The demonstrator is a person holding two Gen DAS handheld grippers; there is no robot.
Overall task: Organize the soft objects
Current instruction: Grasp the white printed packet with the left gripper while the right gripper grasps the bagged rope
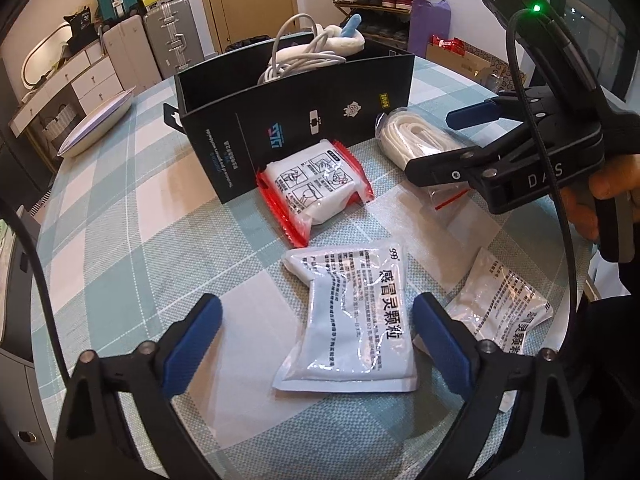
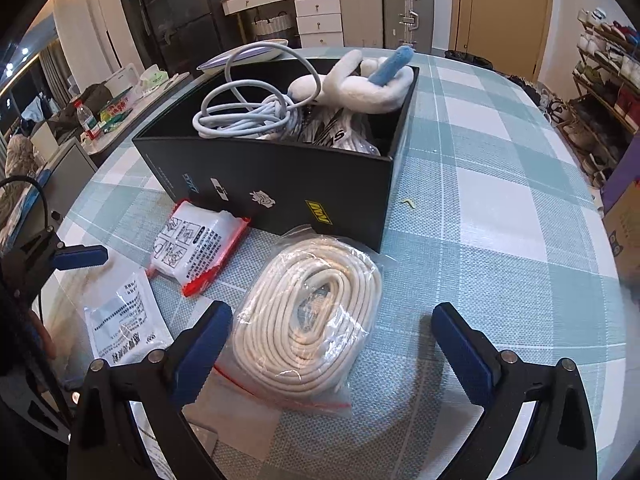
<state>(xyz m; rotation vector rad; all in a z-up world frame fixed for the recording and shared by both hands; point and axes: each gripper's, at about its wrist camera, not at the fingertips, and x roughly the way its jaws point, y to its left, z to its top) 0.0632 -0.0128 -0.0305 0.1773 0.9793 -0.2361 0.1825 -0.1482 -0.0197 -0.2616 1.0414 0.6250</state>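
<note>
My left gripper [image 1: 318, 330] is open, its blue pads either side of a white medicine sachet [image 1: 348, 320] lying flat on the checked tablecloth. A second sachet [image 1: 508, 304] lies to its right. A red-edged white packet [image 1: 316, 186] lies against the black box [image 1: 300, 120]. My right gripper [image 2: 332, 334] is open above a bagged coil of white rope [image 2: 308, 320]; it also shows in the left wrist view [image 1: 448, 140]. The box [image 2: 280, 176] holds a grey cable [image 2: 248, 116] and a white plush toy [image 2: 360, 84].
A shallow white dish [image 1: 96, 124] sits at the table's far left. The round table's edge [image 2: 600, 240] curves on the right, with cardboard boxes and a shoe rack beyond. Suitcases and a drawer unit stand behind the table.
</note>
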